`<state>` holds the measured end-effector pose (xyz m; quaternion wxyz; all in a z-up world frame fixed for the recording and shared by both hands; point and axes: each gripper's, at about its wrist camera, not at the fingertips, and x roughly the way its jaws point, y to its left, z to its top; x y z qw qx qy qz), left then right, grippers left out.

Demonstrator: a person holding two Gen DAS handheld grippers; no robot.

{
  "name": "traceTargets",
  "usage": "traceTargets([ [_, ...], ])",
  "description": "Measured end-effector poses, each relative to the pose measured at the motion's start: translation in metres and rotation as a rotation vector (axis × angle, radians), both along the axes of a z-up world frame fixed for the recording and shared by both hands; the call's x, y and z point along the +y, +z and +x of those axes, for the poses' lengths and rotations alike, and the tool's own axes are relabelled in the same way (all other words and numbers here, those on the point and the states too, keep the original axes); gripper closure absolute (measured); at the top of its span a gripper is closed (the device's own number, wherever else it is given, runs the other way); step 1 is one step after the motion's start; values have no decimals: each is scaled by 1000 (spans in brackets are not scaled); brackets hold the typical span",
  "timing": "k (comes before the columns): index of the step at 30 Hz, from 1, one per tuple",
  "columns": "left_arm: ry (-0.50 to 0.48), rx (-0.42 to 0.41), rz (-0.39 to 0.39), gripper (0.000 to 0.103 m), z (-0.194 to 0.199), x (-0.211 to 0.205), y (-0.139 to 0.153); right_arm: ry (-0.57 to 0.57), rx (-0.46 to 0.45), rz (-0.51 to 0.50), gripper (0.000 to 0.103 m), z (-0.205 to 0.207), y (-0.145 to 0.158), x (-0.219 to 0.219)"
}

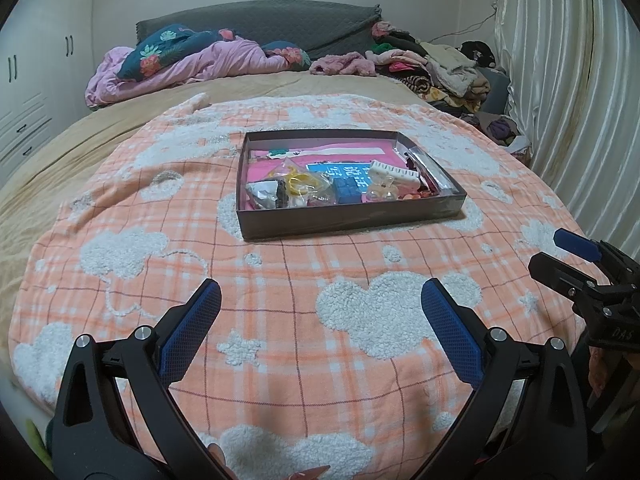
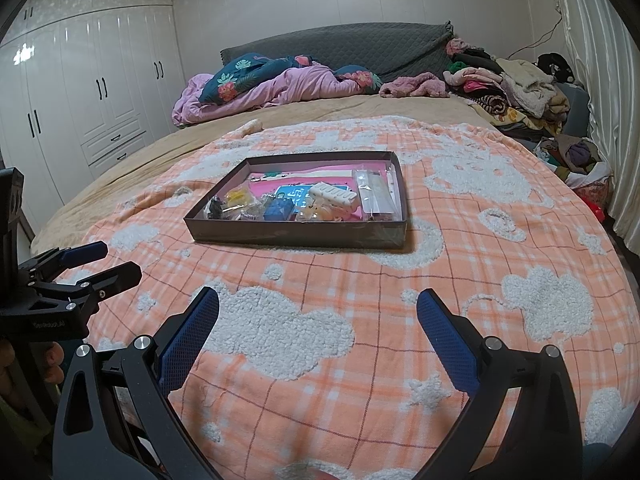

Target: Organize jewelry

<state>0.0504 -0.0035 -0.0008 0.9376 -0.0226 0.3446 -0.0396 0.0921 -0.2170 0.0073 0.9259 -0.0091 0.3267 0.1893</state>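
Left wrist view
Left gripper (image 1: 320, 320): jaws spread wide, holding nothing, hovering low over the blanket (image 1: 168, 248), aimed at the box.
Fingers (image 1: 192, 332): black arms with blue, mesh-textured pads.
Right gripper (image 1: 576, 258): at the right edge, beside the left one; jaws apart, empty.
Box (image 1: 344, 216): shallow, dark, rectangular, open-topped, lying on the blanket well ahead of both grippers.
Jewelry (image 1: 302, 184): loose in the box; yellow rings, a blue block, a white comb-like clip, clear packets.

Right wrist view
Right gripper (image 2: 318, 318): jaws wide apart, empty, above the blanket (image 2: 440, 288).
Left gripper (image 2: 108, 260): at the left edge, jaws parted.
Blanket: orange plaid with fluffy white clouds and stars.
Box (image 2: 296, 236): ahead, slightly left.
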Motion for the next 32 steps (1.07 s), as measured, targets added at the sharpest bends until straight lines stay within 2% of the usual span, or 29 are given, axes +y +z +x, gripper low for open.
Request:
traceTargets([
  [11,-23,10,-13,9,5,3,-3,-35,10,-6,4,5,1,-1],
  [15,36,17,33,9,13,14,-9,-63,40,18,4,16,-3,-9],
  [18,75,12,19,9,19,30,-11,-104,59,27,4,28,-5,-17],
  [20,102,0,14,9,25,43,-11,-149,84,35,4,39,-9,-28],
  [23,162,-28,52,9,34,59,-10,-237,118,51,4,63,-14,-49],
  [25,224,-5,70,9,53,79,-13,-311,129,41,4,83,-19,-69],
  [29,375,91,13,9,112,149,-29,-479,160,11,4,134,-32,-115],
  [32,464,114,9,9,150,193,-41,-642,198,-44,4,182,-48,-161],
])
